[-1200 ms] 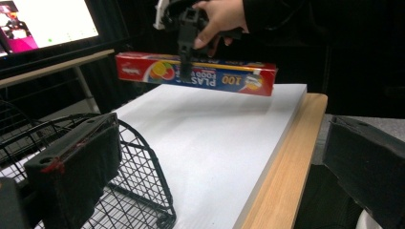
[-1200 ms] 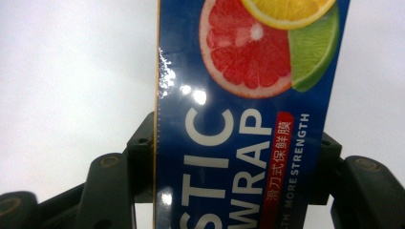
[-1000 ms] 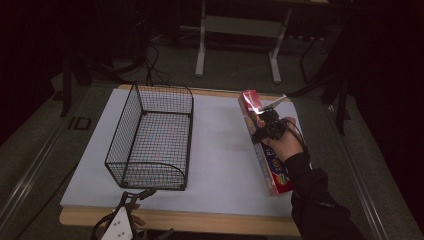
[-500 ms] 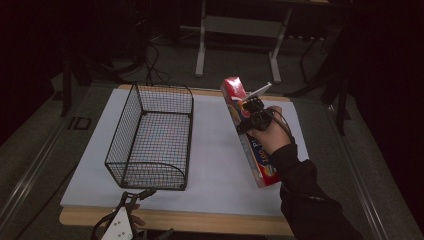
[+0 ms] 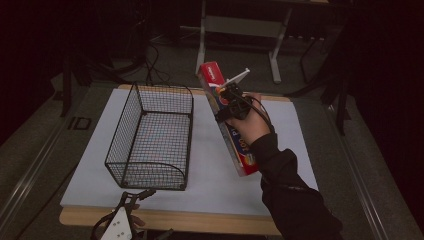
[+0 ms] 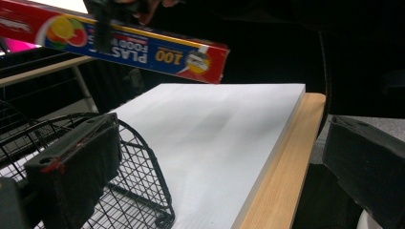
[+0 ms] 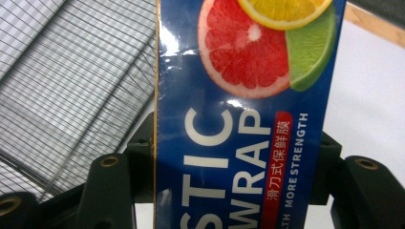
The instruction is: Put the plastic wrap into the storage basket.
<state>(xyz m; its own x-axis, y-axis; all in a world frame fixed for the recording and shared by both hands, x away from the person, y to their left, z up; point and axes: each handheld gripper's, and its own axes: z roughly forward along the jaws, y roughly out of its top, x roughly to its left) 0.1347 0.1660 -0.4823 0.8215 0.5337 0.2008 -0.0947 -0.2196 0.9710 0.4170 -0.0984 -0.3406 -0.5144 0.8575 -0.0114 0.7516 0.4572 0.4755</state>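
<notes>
Above the tabletop's [image 5: 300,165] middle, the right claw [image 5: 226,100] is clamped across a long blue-and-red cardboard plastic-wrap box [image 5: 235,140], its long axis slanting far-to-near, raised. The black wire basket [image 5: 150,135] lies toward the left edge. The left claw [image 5: 131,197], jaws apart, idles at the near edge.

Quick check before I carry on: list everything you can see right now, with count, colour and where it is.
plastic wrap box: 1, blue and red with citrus print, held in the air right of the basket, far end tilted up
wire basket: 1, black, left half of the board, nothing visible inside
board: 1, white, covering the tabletop
table: 1, wood edge along the near side
right gripper: 1, black, shut on the plastic wrap box
left gripper: 1, black, open at the near table edge by the basket
</notes>
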